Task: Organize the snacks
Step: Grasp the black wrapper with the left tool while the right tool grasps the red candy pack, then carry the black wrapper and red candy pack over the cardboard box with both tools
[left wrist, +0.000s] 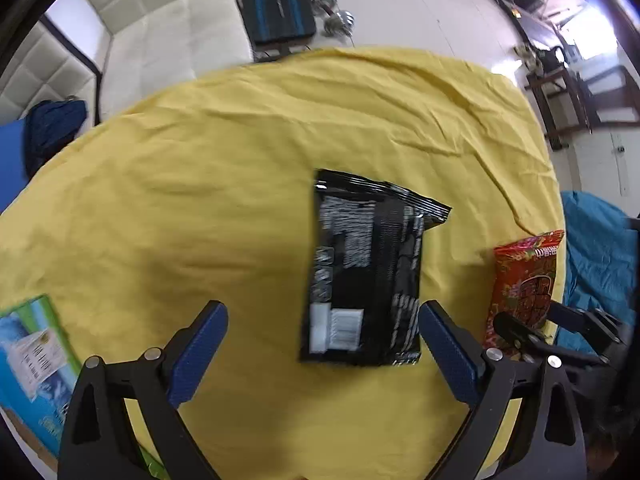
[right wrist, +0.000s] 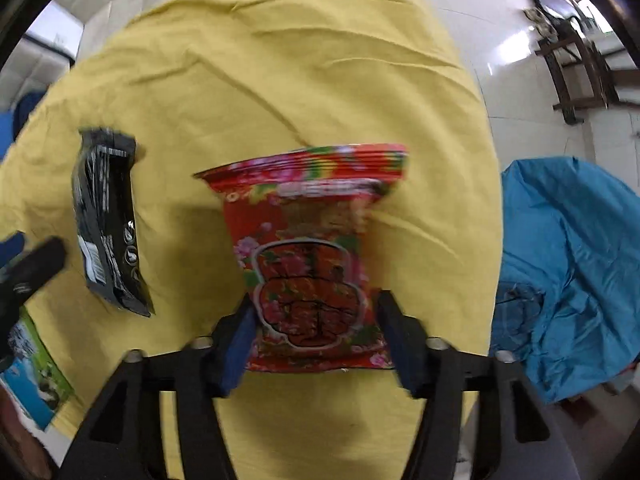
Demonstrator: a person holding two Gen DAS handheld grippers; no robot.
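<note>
A black snack packet (left wrist: 366, 268) lies flat on the yellow cloth (left wrist: 200, 200), its lower end between the spread fingers of my left gripper (left wrist: 324, 340), which is open just above it. The same black packet (right wrist: 108, 220) shows at the left of the right wrist view. My right gripper (right wrist: 316, 328) has its fingers closed against both sides of a red flowered snack bag (right wrist: 312, 248), near the cloth's right edge. From the left wrist view the red bag (left wrist: 524, 284) appears at the right, with the right gripper's black frame beside it.
A blue and green packet (left wrist: 36, 368) lies at the cloth's near left corner, also visible as the packet (right wrist: 36, 376). A blue cover (right wrist: 568, 264) lies right of the table. A white sofa (left wrist: 160, 40), dumbbells (left wrist: 336, 16) and wooden chairs (left wrist: 568, 100) stand beyond.
</note>
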